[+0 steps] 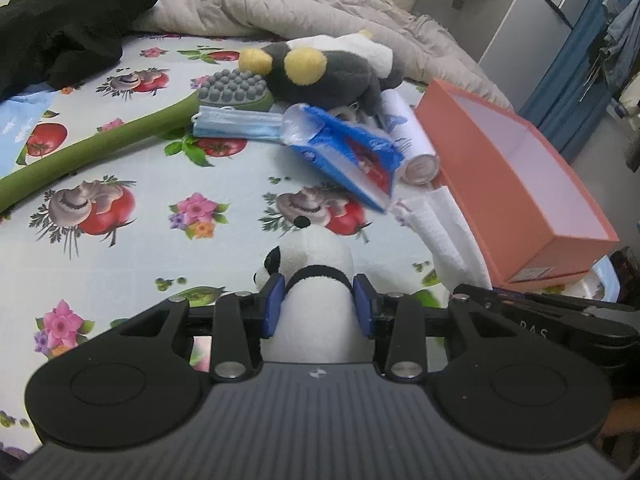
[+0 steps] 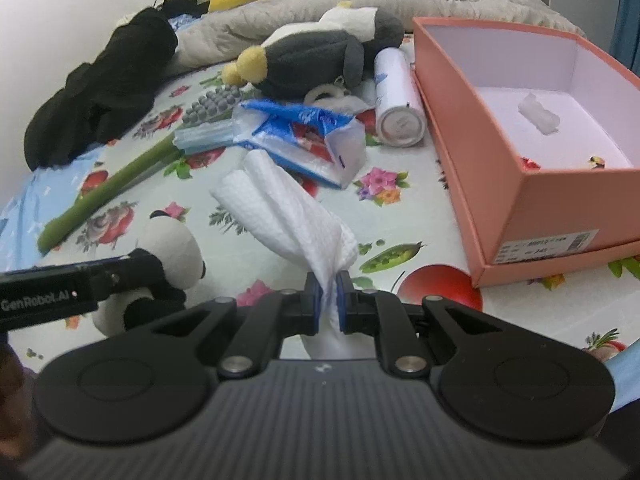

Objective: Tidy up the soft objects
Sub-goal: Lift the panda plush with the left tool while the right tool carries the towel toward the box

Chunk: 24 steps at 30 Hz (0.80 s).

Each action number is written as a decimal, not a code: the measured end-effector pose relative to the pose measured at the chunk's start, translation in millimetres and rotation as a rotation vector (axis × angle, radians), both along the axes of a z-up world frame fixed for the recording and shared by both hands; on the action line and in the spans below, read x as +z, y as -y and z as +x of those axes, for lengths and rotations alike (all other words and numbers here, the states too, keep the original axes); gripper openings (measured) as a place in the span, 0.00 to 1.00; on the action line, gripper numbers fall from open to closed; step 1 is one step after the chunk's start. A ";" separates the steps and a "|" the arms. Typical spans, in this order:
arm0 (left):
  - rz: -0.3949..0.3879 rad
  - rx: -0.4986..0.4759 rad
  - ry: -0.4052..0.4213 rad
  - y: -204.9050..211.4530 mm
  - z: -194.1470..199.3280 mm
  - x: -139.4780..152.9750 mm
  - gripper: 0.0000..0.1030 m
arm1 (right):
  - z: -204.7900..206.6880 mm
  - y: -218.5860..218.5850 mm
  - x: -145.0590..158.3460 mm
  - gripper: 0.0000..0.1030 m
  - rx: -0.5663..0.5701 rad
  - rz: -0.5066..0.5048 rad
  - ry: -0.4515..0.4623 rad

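My left gripper (image 1: pixel 318 306) is shut on a small panda plush (image 1: pixel 310 256), held over the flowered bed sheet; the panda also shows in the right wrist view (image 2: pixel 172 252). My right gripper (image 2: pixel 328 296) is shut on a white cloth (image 2: pixel 288 208), which shows in the left wrist view (image 1: pixel 444 232) next to the pink box. The open pink shoebox (image 2: pixel 532 200) stands at the right, also in the left wrist view (image 1: pixel 516 172). A grey-and-yellow penguin plush (image 1: pixel 328 68) lies at the back, also in the right wrist view (image 2: pixel 312 56).
A green massage stick (image 1: pixel 100 144), blue face masks (image 1: pixel 236 126), a blue tissue pack (image 1: pixel 348 152) and a white bottle (image 2: pixel 396 96) lie mid-bed. Black clothing (image 2: pixel 100 92) and a grey quilt (image 1: pixel 288 4) lie at the back. Small items sit in the box.
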<state>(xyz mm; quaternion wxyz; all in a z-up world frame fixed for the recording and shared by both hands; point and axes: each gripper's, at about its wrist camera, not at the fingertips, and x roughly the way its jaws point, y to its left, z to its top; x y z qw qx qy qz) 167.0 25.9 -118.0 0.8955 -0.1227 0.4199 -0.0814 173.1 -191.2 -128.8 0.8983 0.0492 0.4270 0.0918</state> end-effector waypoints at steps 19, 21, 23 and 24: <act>-0.050 -0.083 0.157 78.6 34.7 115.7 0.42 | 2.6 68.8 109.5 0.12 -0.092 0.064 0.168; -0.057 -0.090 0.172 86.5 38.8 126.5 0.42 | 6.3 76.6 118.9 0.12 -0.104 0.069 0.184; -0.059 -0.098 0.191 95.6 44.1 137.5 0.42 | 10.7 86.4 129.1 0.12 -0.115 0.076 0.201; -0.062 -0.103 0.201 100.3 46.5 142.4 0.42 | 12.6 90.8 133.8 0.12 -0.118 0.076 0.211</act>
